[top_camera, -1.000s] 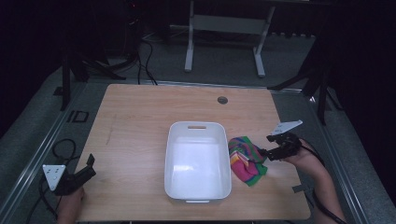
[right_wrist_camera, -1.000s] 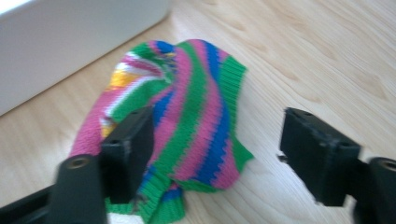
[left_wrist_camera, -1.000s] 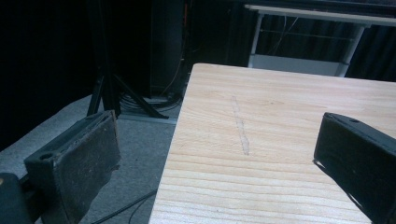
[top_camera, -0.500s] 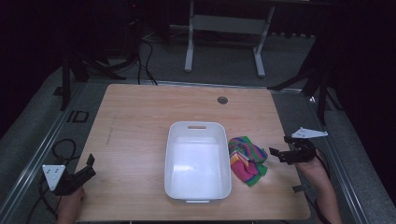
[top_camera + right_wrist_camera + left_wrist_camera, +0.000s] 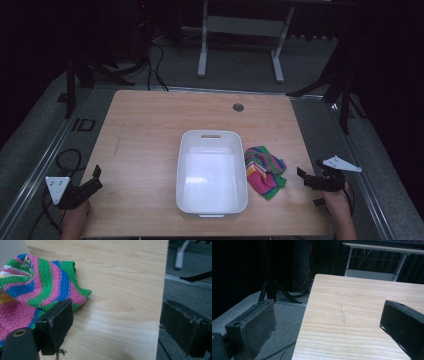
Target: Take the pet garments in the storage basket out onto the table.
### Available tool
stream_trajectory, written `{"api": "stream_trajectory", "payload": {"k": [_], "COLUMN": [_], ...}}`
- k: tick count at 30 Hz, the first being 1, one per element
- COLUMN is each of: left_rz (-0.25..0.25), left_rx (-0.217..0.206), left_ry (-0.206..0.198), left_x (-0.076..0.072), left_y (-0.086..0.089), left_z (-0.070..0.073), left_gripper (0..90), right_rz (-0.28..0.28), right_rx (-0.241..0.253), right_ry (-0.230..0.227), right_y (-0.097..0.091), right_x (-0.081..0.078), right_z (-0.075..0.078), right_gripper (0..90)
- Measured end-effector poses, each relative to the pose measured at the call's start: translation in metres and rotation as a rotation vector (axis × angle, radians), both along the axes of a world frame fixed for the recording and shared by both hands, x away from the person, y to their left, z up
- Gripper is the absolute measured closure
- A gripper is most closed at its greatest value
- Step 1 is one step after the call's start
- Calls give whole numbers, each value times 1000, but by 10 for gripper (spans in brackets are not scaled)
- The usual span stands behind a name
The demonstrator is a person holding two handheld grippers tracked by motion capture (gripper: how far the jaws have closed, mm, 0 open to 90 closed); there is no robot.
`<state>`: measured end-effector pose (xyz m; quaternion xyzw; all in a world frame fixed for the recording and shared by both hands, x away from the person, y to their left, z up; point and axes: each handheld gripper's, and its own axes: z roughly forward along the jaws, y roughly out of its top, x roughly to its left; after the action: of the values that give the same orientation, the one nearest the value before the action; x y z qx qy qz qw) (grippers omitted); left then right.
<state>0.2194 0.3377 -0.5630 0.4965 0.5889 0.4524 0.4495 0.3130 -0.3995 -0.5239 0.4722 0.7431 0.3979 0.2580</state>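
A: Far left first. Left gripper [image 5: 95, 179] at the near left corner of the table [image 5: 150, 125], held in a hand [image 5: 75, 222] that comes in from the bottom edge. Grey three-cornered plate on top, cable trailing off over the grey floor [image 5: 30, 165].

B: Its jaws?

A: Spread wide, nothing between them. In the left gripper view they frame the bare table edge, with one jaw out over the floor and the other over the wood.

B: Middle of the table?

A: White tub [image 5: 212, 172], rectangular, long side running away from the person, handle slot in the far wall. Inside looks bare. Beyond it, a small round hole [image 5: 238, 107] in the tabletop near the far edge.

B: And the cloth?

A: Striped knitted cloth [image 5: 265, 171] in pink, green, blue and yellow lies bunched on the wood, just beside the tub's right wall. Whether it touches the wall, I cannot tell from above.

B: Right side?

A: Right gripper [image 5: 307, 177] near the table's right edge, pointing left toward the cloth, close but apart from it. Its jaws have just been opening and stand wide, holding nothing. In the right gripper view the cloth [image 5: 37, 285] lies just past one jaw, and the other jaw hangs beyond the table edge over the floor.
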Motion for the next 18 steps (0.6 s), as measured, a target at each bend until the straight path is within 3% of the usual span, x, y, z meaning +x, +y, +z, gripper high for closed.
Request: {"api": "stream_trajectory", "payload": {"k": [6,10,11,16,18], "left_rz": [0,1,0,1,2], "left_rx": [1,0,1,0,-1], "left_ry": [0,-1,0,-2,-3], "left_x": [0,0,0,0,0], "left_y": [0,0,0,0,0], "left_z": [0,0,0,0,0], "left_gripper": [9,9,9,9,9], "right_rz": [-121,-174,-215,-299,-337], "right_rx": [27,26,22,70,63], "right_ry": [-66,-80,-106,-158,-185], "right_y": [-2,-2,-3,-7,-7], "right_x": [-22,-31,-37,-49,-53], "right_z": [-13,-18,-21,-27,-30], "right_gripper": [120,120,120,120,120]}}
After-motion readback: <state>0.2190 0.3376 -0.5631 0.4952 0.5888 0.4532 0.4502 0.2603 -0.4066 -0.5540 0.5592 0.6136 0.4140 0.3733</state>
